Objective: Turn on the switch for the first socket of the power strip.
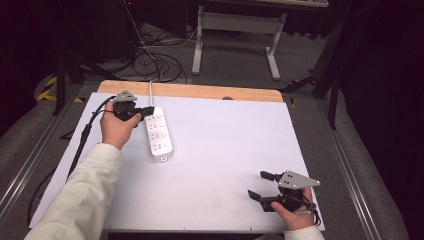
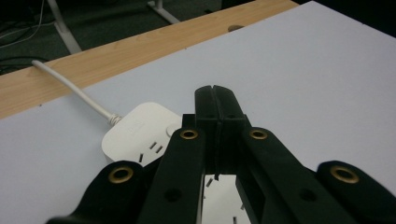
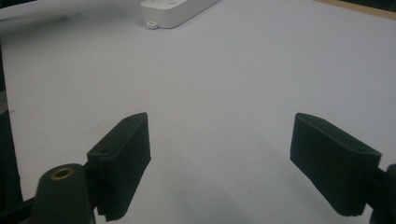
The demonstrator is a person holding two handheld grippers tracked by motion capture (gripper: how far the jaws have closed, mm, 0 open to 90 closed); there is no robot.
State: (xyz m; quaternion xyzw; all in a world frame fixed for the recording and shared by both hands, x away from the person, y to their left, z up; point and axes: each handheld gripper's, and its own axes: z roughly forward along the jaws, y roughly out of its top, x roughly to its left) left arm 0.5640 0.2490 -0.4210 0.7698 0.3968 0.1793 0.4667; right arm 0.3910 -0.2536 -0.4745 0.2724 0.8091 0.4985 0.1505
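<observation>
A white power strip [image 1: 159, 134] lies on the white table top [image 1: 225, 150], its white cable [image 1: 150, 90] running off over the far wooden edge. My left gripper [image 1: 149, 110] hovers at the strip's far end, jaws shut with nothing between them. In the left gripper view the closed fingertips [image 2: 215, 100] sit just above the power strip [image 2: 140, 133] near its cable [image 2: 70, 86] end. My right gripper [image 1: 259, 185] rests low at the near right of the table, jaws wide open and empty. In the right gripper view the power strip [image 3: 175, 7] lies far ahead beyond the open pads [image 3: 123, 154].
A wooden strip [image 1: 190, 91] borders the table's far edge, with a small hole [image 1: 227, 98] in it. Beyond it stand a white table frame [image 1: 235, 35] and loose cables on the floor [image 1: 155, 60]. Metal rails [image 1: 345, 165] run along both sides.
</observation>
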